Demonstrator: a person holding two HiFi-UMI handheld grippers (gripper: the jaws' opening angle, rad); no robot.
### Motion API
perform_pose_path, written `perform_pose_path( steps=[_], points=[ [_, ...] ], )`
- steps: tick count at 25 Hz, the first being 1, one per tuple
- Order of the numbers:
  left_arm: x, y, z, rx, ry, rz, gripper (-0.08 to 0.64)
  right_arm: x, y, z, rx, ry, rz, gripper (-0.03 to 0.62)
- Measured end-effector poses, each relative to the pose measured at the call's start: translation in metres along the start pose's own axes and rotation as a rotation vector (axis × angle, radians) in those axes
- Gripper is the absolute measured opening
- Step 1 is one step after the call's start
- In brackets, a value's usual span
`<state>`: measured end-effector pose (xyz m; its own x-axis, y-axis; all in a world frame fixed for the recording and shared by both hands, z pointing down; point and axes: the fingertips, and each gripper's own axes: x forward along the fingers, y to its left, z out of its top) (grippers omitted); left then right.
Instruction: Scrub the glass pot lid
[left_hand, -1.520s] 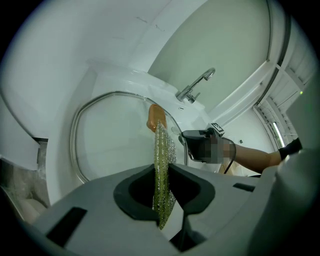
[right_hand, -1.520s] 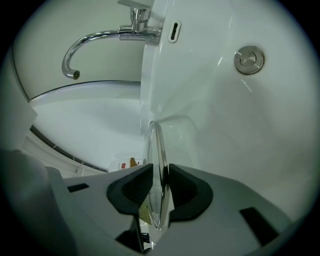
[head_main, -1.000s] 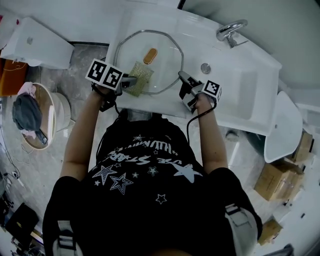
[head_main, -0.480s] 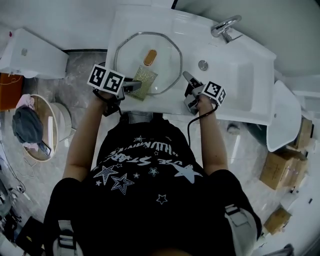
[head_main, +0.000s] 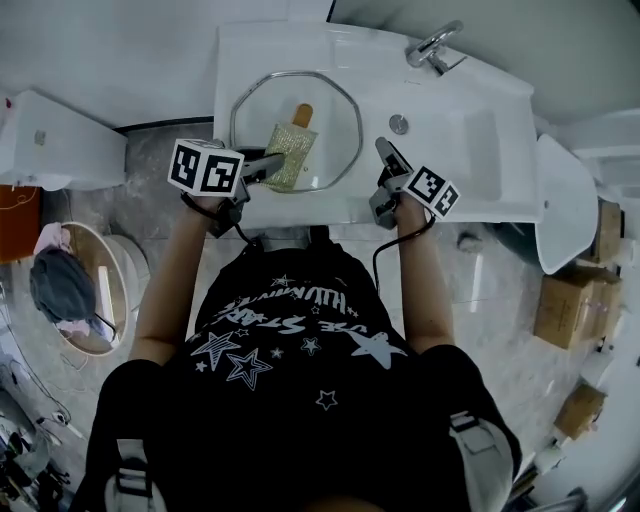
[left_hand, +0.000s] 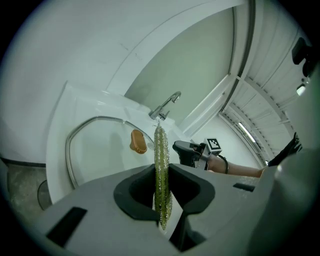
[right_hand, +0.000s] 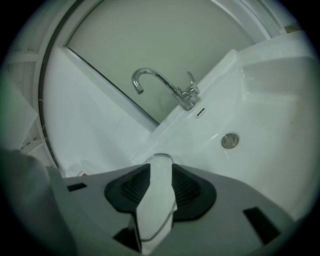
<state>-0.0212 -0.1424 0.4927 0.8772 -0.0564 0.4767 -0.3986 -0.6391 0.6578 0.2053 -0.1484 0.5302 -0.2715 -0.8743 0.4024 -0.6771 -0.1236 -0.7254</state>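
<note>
The glass pot lid (head_main: 330, 120) lies flat in the left of the white sink (head_main: 470, 160), with its tan knob (head_main: 302, 115) on top. My left gripper (head_main: 262, 165) is shut on a gold-green scrub pad (head_main: 285, 155), which rests on the lid just below the knob. In the left gripper view the pad (left_hand: 160, 165) stands on edge between the jaws, with the lid (left_hand: 100, 145) beyond. My right gripper (head_main: 383, 152) is just right of the lid's rim and seems clear of it. Its jaws are closing, and only a faint clear outline shows in the gap (right_hand: 156, 187).
A chrome faucet (head_main: 432, 45) stands at the sink's far right and a drain plug (head_main: 399, 124) sits in the basin. A white toilet (head_main: 50, 150) and a basket with cloth (head_main: 70, 285) are on the left. Cardboard boxes (head_main: 565, 310) are on the floor to the right.
The left gripper has slid the pad from the lid's near edge up toward the knob. The right gripper has drawn away from the lid's right rim.
</note>
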Motion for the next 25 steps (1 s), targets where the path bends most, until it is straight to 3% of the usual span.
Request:
perform_pose_path(
  steps=[9,14,20,25],
  points=[
    [-0.03,-0.009,0.016,0.17,-0.056,-0.019,0.071,-0.027,0.054,-0.027,-0.067,-0.09,0.005,0.083],
    [-0.038,-0.003,0.019,0.277,-0.103,0.02,0.071,-0.056,0.061,-0.059,-0.206,-0.13,-0.107,0.024],
    [-0.033,0.001,0.01,0.348,-0.105,0.046,0.071,-0.078,0.052,-0.085,-0.27,-0.121,-0.193,0.012],
    [-0.031,-0.004,-0.004,0.345,-0.11,0.067,0.071,-0.083,0.044,-0.091,-0.326,-0.132,-0.238,0.009]
  ],
)
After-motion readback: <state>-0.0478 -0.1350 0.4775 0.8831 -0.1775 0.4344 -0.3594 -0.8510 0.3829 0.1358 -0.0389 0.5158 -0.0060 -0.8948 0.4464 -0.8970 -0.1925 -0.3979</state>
